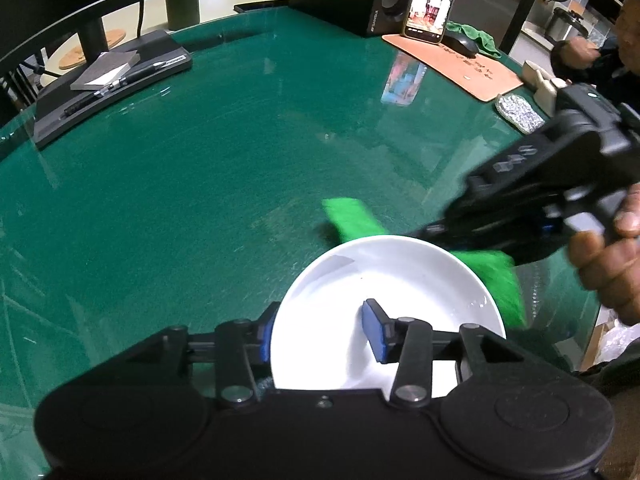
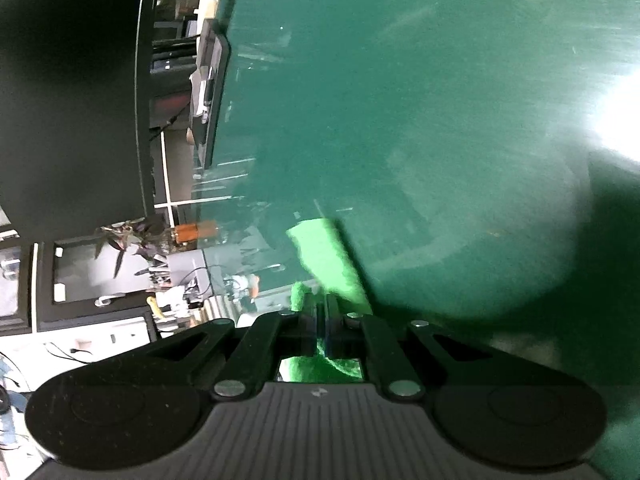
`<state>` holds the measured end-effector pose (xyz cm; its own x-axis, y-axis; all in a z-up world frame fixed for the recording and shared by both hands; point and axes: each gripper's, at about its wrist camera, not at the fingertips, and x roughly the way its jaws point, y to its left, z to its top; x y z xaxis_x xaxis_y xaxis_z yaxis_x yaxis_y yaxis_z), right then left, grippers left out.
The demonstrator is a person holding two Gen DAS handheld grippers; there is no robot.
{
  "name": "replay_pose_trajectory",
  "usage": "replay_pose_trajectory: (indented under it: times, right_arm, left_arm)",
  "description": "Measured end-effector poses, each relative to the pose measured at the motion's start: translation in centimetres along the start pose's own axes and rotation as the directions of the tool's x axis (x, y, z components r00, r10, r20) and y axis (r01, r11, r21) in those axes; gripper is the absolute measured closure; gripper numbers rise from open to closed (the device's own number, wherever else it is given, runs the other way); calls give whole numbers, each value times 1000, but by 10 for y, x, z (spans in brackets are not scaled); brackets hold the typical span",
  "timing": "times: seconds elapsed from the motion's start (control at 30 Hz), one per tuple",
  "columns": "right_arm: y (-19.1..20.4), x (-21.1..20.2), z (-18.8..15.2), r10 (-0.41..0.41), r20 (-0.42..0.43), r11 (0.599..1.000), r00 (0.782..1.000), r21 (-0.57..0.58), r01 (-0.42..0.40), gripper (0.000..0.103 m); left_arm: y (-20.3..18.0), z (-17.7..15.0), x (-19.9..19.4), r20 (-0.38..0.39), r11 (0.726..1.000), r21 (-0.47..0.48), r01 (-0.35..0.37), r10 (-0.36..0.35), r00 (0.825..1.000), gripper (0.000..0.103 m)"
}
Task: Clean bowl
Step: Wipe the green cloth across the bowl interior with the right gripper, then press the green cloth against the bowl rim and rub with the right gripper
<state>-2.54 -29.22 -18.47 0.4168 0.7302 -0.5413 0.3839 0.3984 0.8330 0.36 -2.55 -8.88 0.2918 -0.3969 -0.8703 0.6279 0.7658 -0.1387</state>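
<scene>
The dark green glass-topped table carries a round white ceramic bowl near its front edge. The left gripper straddles the bowl's near rim, one blue pad inside and one outside, jaws apart and not pressing. The right gripper is clamped on a bright green fuzzy cloth that hangs over the far rim. I think the unheld bowl may slide or tip if the cloth drags on it
</scene>
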Motion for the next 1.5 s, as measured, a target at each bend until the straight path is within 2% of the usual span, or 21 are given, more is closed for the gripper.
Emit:
replay_pose_trajectory:
  times: [0.07,0.1,0.2,0.33,0.5,0.57,0.7,0.93,1.03,1.23,1.5]
  right_arm:
    - [5,9,1,4,0,1000,1000,-8,-4,98]
    - [6,9,2,8,-3,1000,1000,-10,-8,98]
    - [8,4,3,32,7,999,999,-5,-32,98]
    - [2,-5,5,43,34,999,998,32,-44,98]
    - [14,2,5,55,2,998,999,-10,-55,98]
    - [20,3,3,62,-9,998,998,-30,-62,98]
    - [15,-5,0,52,-16,999,999,-12,-52,98]
    - [-2,-29,-8,56,-24,997,998,44,-55,98]
    - [-1,-17,-5,53,-10,997,999,55,-52,98]
    - [21,6,3,50,-20,998,999,-21,-51,98]
    - [3,-32,-5,52,-45,999,998,18,-51,98]
  left_arm:
    - [0,0,-4,0,999,-27,-29,29,1000,66]
    - [1,-1,-8,6,998,-47,-48,48,999,73]
    - [9,-7,-22,29,991,-131,-24,28,999,73]
    - [4,-19,-24,-1,993,-110,-39,39,999,76]
    - [1,-22,-20,5,992,-96,-76,77,997,81]
    - [4,-19,-18,15,993,-86,-80,81,997,79]
    - [10,-12,-12,16,994,-75,-75,76,997,68]
    - [4,-9,-8,24,996,-35,-88,89,996,67]
    - [2,-10,-8,25,995,-39,-94,95,995,66]
    - [1,-9,-8,21,996,-40,-85,86,996,64]
    - [1,-8,-5,31,996,-26,-81,82,996,62]
